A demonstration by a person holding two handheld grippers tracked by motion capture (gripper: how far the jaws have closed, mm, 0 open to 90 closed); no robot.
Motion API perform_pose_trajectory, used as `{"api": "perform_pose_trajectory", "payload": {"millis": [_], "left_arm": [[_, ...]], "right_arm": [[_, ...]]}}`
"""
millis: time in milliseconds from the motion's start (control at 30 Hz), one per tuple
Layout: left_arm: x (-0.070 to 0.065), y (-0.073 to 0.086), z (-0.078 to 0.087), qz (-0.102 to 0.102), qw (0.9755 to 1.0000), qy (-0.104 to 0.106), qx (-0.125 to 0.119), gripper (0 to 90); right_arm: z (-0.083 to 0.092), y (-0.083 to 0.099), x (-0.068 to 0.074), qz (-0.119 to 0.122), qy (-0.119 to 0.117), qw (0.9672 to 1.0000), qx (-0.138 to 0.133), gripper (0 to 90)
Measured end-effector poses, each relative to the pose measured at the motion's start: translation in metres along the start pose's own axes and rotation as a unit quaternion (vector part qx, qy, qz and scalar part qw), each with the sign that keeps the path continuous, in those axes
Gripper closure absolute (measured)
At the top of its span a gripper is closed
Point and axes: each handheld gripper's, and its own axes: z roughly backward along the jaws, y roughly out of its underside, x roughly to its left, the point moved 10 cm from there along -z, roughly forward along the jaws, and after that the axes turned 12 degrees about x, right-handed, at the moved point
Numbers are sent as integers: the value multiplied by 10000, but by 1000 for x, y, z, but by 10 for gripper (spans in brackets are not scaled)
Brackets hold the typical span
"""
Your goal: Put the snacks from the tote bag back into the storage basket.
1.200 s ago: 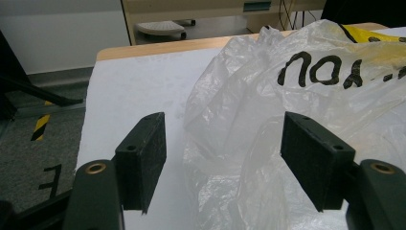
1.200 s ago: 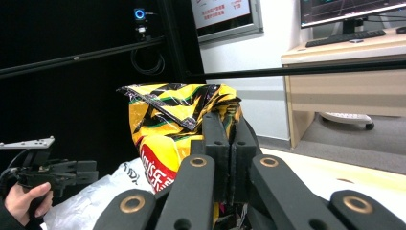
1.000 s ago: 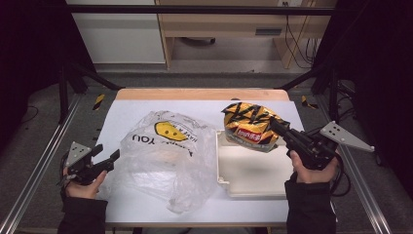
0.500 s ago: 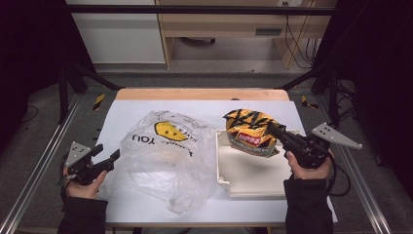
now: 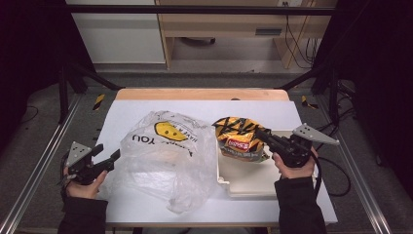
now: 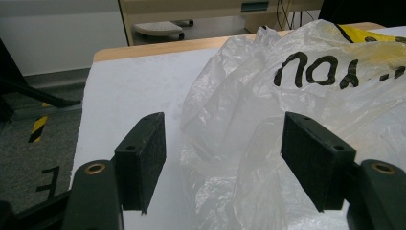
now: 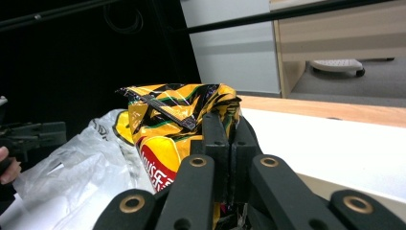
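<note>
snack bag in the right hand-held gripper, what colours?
Snack bag: yellow-orange with black stripes, plus a red logo panel. Clearest in the right gripper view.

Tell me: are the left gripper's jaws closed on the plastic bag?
No, the left gripper stands wide open, the plastic bag lying loose between its pads.

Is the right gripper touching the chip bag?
Touching. In the right gripper view the right gripper has its jaws shut on an edge of the chip bag, pinched between the pads.

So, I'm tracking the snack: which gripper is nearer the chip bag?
Right. The right gripper is shut on the chip bag; the left gripper sits open across the plastic bag.
</note>
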Motion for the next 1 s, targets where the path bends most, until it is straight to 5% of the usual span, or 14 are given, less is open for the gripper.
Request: {"api": "perform_pose_trajectory", "payload": {"millis": [567,1000], "left_arm": [[0,0,-2,-26,10000,-30,20,319],[-1,2,-5,-90,9999,-41,110,318]], "right_arm": [[-23,10,-23,-89,276,9994,178,885],[-38,2,-59,-337,533,9979,121,792]]}}
